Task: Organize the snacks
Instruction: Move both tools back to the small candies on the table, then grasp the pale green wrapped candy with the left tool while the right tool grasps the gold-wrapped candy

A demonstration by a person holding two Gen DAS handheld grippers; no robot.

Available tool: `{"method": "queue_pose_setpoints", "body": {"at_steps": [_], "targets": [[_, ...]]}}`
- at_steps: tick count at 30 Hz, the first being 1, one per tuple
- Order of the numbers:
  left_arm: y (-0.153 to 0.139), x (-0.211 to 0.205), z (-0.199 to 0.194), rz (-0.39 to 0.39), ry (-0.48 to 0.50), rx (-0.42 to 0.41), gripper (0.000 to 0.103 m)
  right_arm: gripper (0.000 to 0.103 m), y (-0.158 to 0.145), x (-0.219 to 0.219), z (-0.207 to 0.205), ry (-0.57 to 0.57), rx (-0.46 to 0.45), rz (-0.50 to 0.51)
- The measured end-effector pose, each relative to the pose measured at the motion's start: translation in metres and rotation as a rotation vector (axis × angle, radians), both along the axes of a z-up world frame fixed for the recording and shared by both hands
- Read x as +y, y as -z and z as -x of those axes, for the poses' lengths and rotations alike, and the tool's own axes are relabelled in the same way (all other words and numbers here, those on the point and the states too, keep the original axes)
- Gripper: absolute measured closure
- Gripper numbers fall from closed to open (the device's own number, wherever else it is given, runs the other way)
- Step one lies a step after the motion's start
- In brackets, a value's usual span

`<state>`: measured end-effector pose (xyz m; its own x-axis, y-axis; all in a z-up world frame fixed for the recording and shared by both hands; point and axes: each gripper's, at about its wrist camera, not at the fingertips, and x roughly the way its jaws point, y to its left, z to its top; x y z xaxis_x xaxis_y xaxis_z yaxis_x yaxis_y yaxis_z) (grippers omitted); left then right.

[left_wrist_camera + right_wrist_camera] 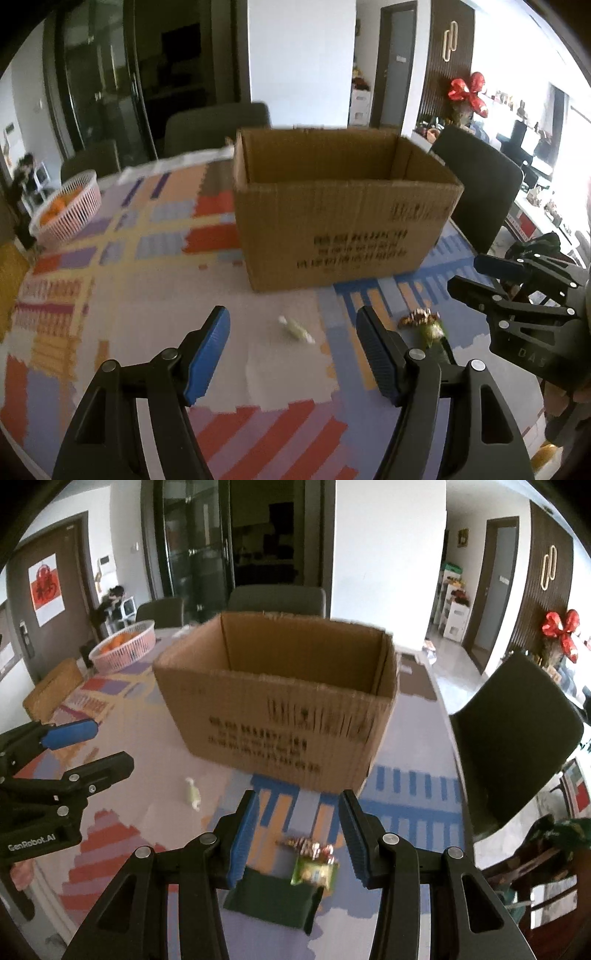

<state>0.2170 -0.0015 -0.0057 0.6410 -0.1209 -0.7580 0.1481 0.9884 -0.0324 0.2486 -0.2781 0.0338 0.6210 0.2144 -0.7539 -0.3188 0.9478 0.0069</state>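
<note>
An open cardboard box [332, 221] [280, 716] stands on the patterned tablecloth, and nothing shows inside it from here. In front of it lies a small pale green sweet [295, 329] [192, 794]. My left gripper [292, 314] [110, 744] hovers open above it, with the sweet seen between the fingers but untouched. To its right lie a red-gold wrapped snack [306, 845] [419, 317], a green packet [314, 871] [433, 330] and a flat dark green pack [273, 893]. My right gripper [298, 801] [463, 273] is open above these, gripping nothing.
A pink basket of oranges [70, 210] [123, 646] sits at the far left of the table. Dark chairs [480, 192] [513, 746] stand behind and to the right. The table edge [458, 775] runs close on the right, past the box.
</note>
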Motion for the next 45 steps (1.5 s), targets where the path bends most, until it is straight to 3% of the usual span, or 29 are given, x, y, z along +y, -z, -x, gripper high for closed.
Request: {"method": "queue_pose_setpoints", "body": {"at_steps": [13, 31, 37, 45], "targets": [[0.048, -0.002, -0.009, -0.022, -0.021, 0.113, 0.033, 0.057, 0.051, 0.002, 0.001, -0.003, 0.121, 0.040], [0.091, -0.005, -0.053, -0.031, -0.023, 0.192, 0.034, 0.057, 0.090, 0.009, -0.025, -0.039, 0.199, 0.122], [0.101, -0.005, -0.065, -0.024, -0.022, 0.207, 0.037, 0.057, 0.098, 0.011, -0.035, -0.037, 0.210, 0.118], [0.110, -0.008, -0.076, -0.022, -0.015, 0.221, 0.050, 0.058, 0.111, 0.013, -0.042, -0.033, 0.240, 0.103]]}}
